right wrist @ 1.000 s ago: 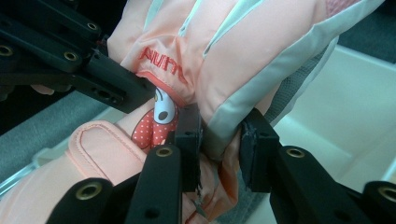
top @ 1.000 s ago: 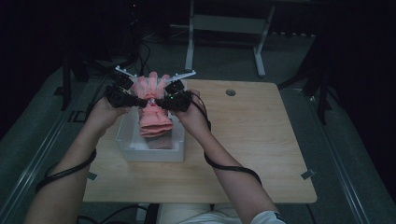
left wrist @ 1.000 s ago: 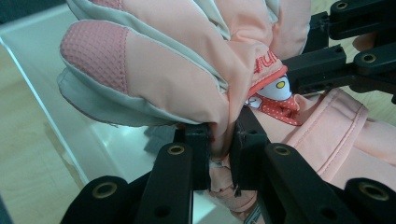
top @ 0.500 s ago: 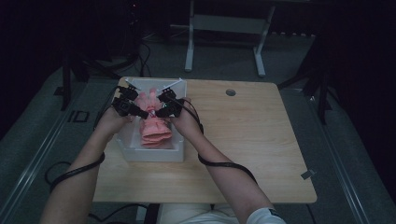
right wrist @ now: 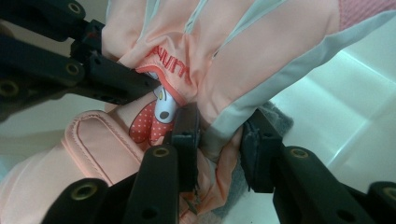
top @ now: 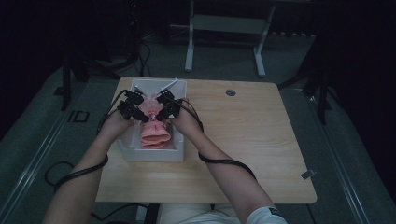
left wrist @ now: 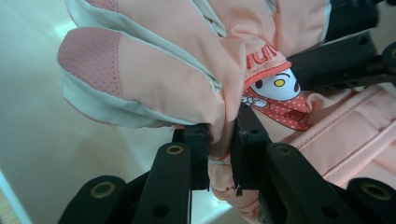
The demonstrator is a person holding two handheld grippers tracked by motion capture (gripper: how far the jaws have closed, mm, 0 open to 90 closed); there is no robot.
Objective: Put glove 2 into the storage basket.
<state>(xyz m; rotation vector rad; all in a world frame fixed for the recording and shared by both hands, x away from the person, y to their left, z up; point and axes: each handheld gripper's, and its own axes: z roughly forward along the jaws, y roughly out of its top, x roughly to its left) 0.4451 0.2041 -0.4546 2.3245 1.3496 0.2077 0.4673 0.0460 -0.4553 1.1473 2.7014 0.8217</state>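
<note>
Both pinching the pink padded glove [top: 153, 126] over the white plastic bin [top: 154, 154], far left on the table: left gripper [left wrist: 219, 140], right gripper [right wrist: 219, 135].

Both forearms reached forward from the bottom of the high view, converging toward each other. The left hand [top: 116, 128] held the left hand-held gripper [top: 132, 106], and the right hand [top: 182, 122] held the right hand-held gripper [top: 164, 105], the two angled inward and close together. In the left gripper view, the left hand-held gripper [left wrist: 220, 144] had its jaws clamped on pink fabric. In the right gripper view, the right hand-held gripper [right wrist: 218, 140] likewise pinched fabric between its jaws. Black cables trailed back along both arms.
</note>
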